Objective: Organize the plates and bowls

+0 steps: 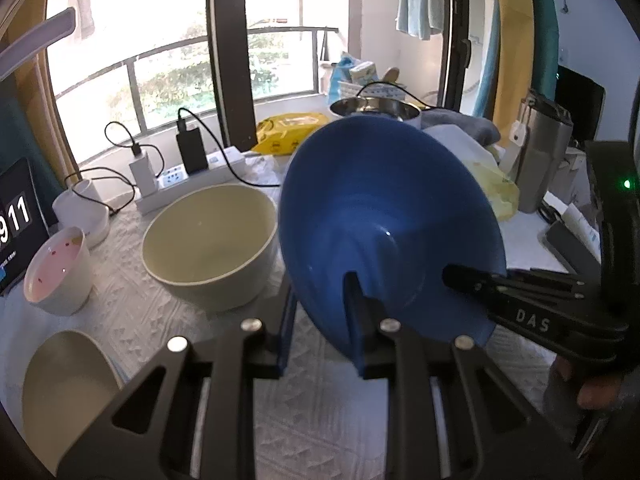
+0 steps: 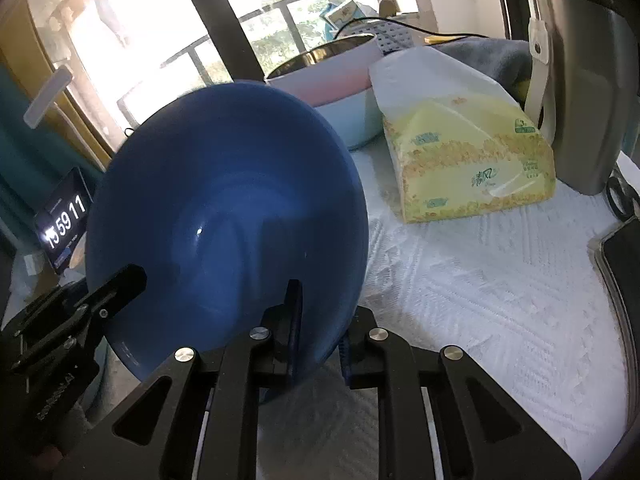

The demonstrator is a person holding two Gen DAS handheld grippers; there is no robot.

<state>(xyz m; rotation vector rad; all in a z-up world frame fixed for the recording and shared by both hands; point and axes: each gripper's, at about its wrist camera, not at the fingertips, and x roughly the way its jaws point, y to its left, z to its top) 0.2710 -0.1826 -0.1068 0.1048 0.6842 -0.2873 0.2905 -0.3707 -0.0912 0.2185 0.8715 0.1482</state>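
- While both claws pinch the blue bowl's rim, the bowl (image 1: pixel 384 216) stands tilted on edge at centre frame in the left view, its hollow facing the camera.
- Left claw (image 1: pixel 320 320): its jaws are pressed onto the rim at the bowl's lower edge, one finger inside, one outside.
- Right claw (image 2: pixel 316 320): likewise clamped on the lower rim in its own view, where the bowl (image 2: pixel 224 224) fills the left half of the frame.
- Seen from the left view, the right claw (image 1: pixel 472 280) bites the rim at lower right, so the two grips sit near each other on the same low arc.
- Likely target: the cream bowl (image 1: pixel 210 244), upright on the surface just left of the blue one; it lies on the left claw's side.
- To nest it, the bowl probably has to tip level and travel leftward.
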